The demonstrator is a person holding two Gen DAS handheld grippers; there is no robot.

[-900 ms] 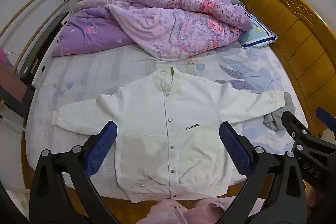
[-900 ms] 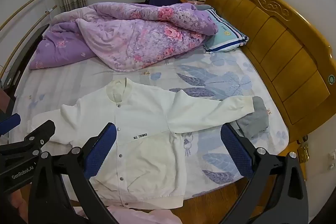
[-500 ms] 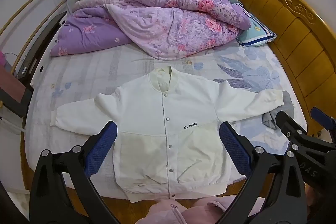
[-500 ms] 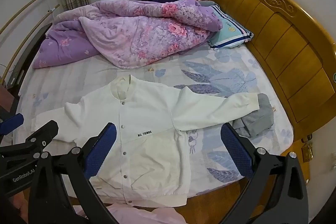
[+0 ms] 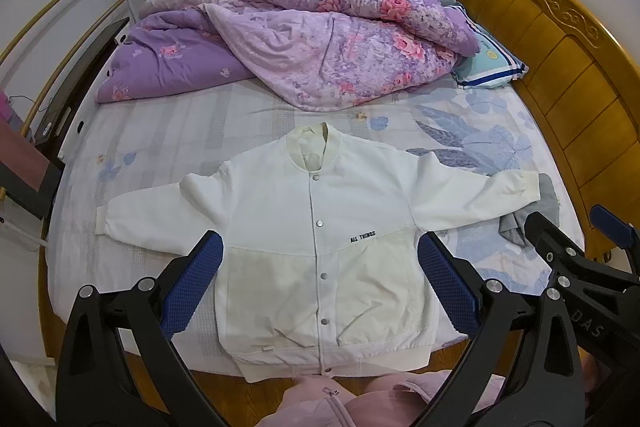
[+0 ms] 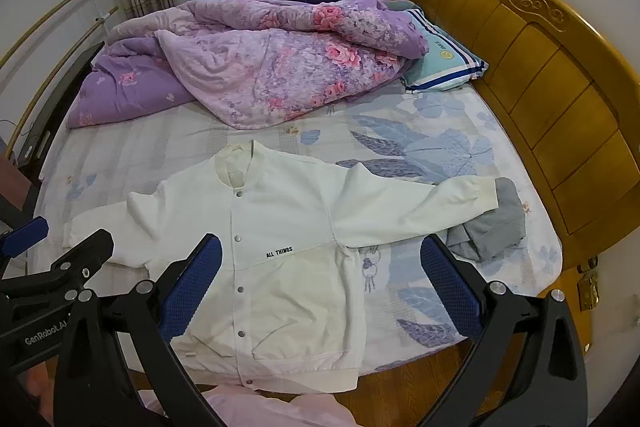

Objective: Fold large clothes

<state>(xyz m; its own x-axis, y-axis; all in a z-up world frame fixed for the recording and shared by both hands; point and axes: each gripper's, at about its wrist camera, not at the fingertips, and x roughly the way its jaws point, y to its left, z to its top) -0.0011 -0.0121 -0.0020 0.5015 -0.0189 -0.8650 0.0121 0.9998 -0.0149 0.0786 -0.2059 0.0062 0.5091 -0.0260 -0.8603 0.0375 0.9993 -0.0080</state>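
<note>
The jacket (image 5: 320, 247) lies flat and face up on the near half of the bed (image 5: 160, 131), snaps closed, collar toward the far side and hem at the near edge, so the person standing there can reach every part without leaning far. Both sleeves are spread out to left and right, which leaves the body smooth and gives clear lines to fold along; the right cuff rests on a grey cloth (image 6: 496, 223) near the headboard (image 6: 560, 99). The quilt (image 5: 312, 43) is bunched on the far side, apparently pushed away to free a working area. The left gripper (image 5: 320, 283) hangs above the jacket's lower body with jaws spread wide and nothing between them; the right gripper (image 6: 320, 279) is likewise wide and empty, above the jacket's right side. Both tilt steeply down toward the cloth, a pose that suits coming down on a sleeve or hem. Folding has not begun, judging by the fully spread garment.
</note>
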